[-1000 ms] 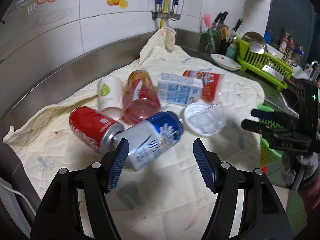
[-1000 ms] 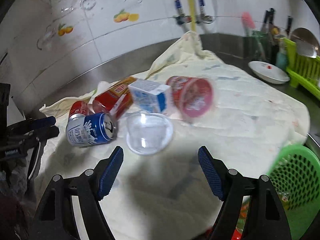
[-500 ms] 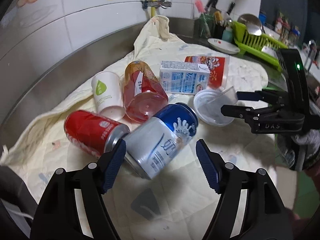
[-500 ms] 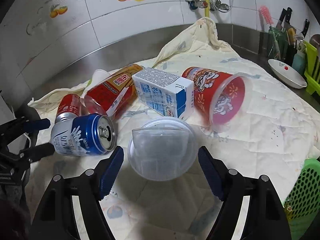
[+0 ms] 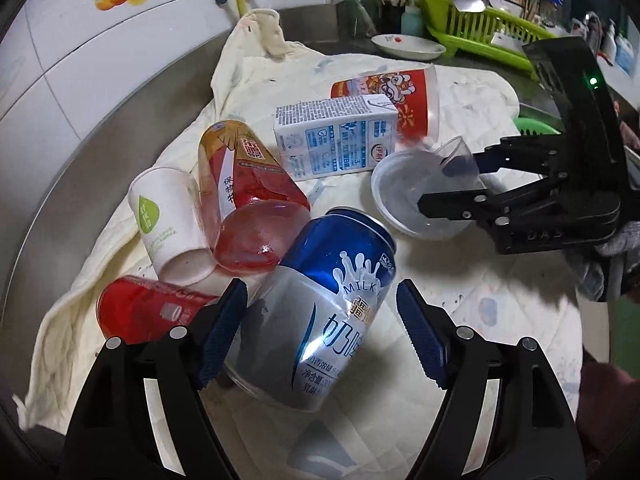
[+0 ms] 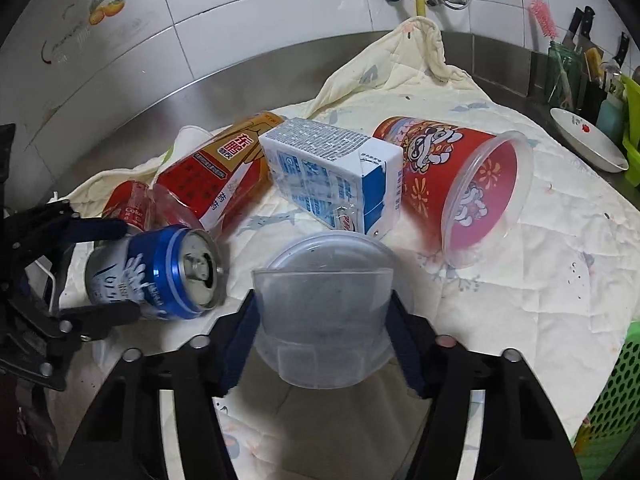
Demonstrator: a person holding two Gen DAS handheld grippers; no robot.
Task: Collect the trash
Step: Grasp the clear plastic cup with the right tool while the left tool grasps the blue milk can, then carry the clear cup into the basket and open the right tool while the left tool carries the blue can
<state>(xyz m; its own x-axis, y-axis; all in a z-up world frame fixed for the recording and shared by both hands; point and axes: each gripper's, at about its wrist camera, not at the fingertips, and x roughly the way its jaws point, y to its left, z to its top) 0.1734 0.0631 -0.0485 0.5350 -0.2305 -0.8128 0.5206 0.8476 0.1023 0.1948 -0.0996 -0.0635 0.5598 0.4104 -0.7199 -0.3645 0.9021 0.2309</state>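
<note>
A blue and silver milk can (image 5: 328, 304) lies on its side on the cream cloth (image 5: 492, 340). My left gripper (image 5: 322, 336) straddles it, jaws opening, pads just clear of its sides. The same can (image 6: 160, 276) shows in the right wrist view. A clear plastic cup (image 6: 324, 320) sits between the pads of my right gripper (image 6: 322, 340), whose jaws are closing and touch both its sides. In the left wrist view the right gripper (image 5: 444, 182) pinches that cup (image 5: 404, 200).
Around them lie a red can (image 5: 140, 312), a white paper cup (image 5: 168, 220), a red tea bottle (image 5: 248, 200), a milk carton (image 5: 336, 140) and a red noodle cup (image 6: 460, 184). A green basket (image 6: 612, 392) stands at the right; a plate (image 6: 588, 140) and a dish rack (image 5: 480, 24) behind.
My left gripper came down closer over the milk can, rolled and spread wider. My right gripper reached the clear cup and closed its jaws onto its sides.
</note>
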